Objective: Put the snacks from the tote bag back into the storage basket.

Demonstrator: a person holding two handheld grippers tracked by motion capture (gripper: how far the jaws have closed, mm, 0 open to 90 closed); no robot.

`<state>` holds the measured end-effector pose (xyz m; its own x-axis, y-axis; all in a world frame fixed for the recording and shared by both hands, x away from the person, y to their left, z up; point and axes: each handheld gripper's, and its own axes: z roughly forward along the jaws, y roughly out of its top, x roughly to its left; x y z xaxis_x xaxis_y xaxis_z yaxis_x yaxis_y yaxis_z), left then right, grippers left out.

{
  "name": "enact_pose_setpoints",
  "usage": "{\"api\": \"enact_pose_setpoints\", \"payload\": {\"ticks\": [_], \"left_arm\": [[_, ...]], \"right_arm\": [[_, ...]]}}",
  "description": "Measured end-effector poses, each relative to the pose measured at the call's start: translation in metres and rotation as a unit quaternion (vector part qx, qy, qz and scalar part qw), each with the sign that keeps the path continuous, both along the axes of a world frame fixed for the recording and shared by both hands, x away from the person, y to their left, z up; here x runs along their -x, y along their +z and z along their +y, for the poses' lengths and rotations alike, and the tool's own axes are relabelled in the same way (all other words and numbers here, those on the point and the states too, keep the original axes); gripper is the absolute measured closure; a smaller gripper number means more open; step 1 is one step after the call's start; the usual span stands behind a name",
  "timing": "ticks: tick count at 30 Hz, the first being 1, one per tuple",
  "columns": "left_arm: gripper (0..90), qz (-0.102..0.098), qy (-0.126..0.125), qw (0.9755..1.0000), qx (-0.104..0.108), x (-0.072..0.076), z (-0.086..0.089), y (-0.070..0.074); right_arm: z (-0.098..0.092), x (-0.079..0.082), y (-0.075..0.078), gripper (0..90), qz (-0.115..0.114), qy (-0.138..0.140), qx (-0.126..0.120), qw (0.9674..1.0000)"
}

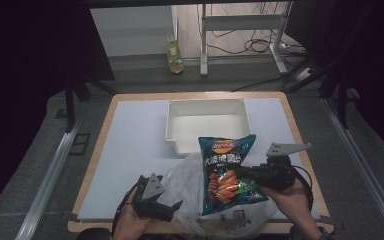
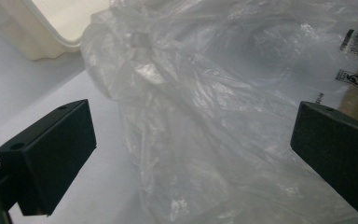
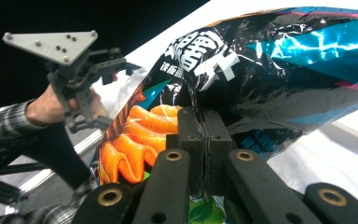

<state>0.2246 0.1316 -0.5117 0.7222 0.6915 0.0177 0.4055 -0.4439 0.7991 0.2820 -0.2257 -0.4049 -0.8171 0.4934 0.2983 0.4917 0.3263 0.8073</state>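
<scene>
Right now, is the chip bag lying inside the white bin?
No. The chip bag is pinched in the right tool, held up short of the white bin.

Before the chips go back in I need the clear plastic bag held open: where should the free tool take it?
Pinch the plastic bag at its loose crumpled edge nearest the open left tool, coming in level from the left: the film bunches into thin folds there.
</scene>
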Motion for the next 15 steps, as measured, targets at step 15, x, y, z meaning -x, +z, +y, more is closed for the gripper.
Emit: {"api": "enact_pose_setpoints", "payload": {"ticks": [15], "left_arm": [[0.0,-0.021,0.002,0.9998,0.005,0.001,0.005,0.001]], "right_arm": [[0.01,-0.037,-0.001,88.5,-0.025,-0.015,-0.023,0.9993]]}}
